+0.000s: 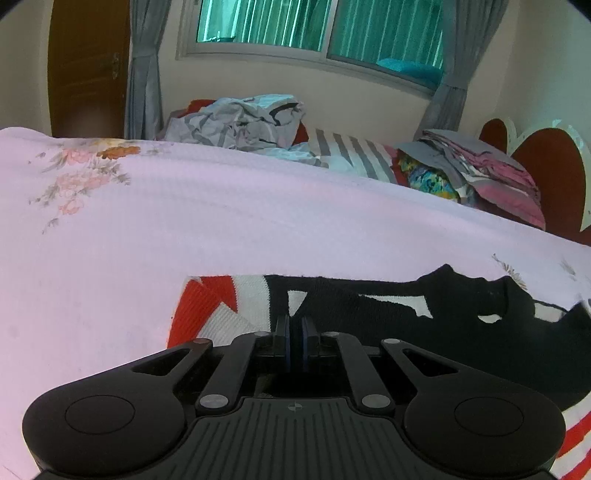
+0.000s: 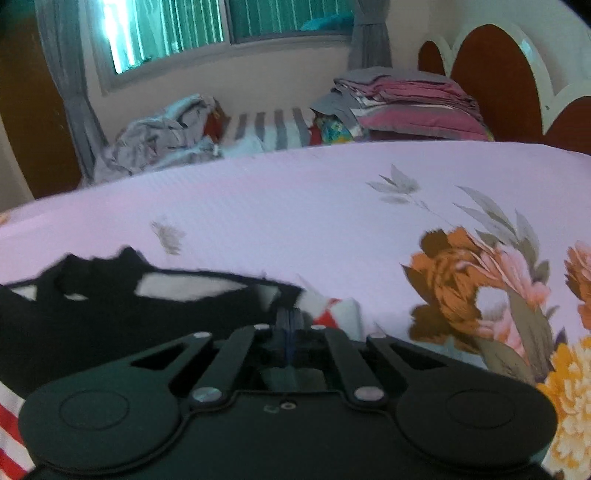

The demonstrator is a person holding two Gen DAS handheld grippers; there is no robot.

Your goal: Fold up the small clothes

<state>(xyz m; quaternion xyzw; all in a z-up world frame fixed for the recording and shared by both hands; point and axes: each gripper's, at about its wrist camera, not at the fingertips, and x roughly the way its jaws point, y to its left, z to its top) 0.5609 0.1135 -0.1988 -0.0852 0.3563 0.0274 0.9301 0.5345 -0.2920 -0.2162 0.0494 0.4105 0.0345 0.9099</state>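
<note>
A small knit garment in black, white and red lies on the pink floral bedsheet. My left gripper is shut on the garment near its left part, where red and white meet black. In the right wrist view the same garment spreads to the left. My right gripper is shut on its right edge, by a red and white patch. The cloth hangs taut between the two grippers.
A crumpled grey striped sheet and a stack of folded pink and grey bedding lie at the far side of the bed. A red headboard, a window with grey curtains and a brown door stand behind.
</note>
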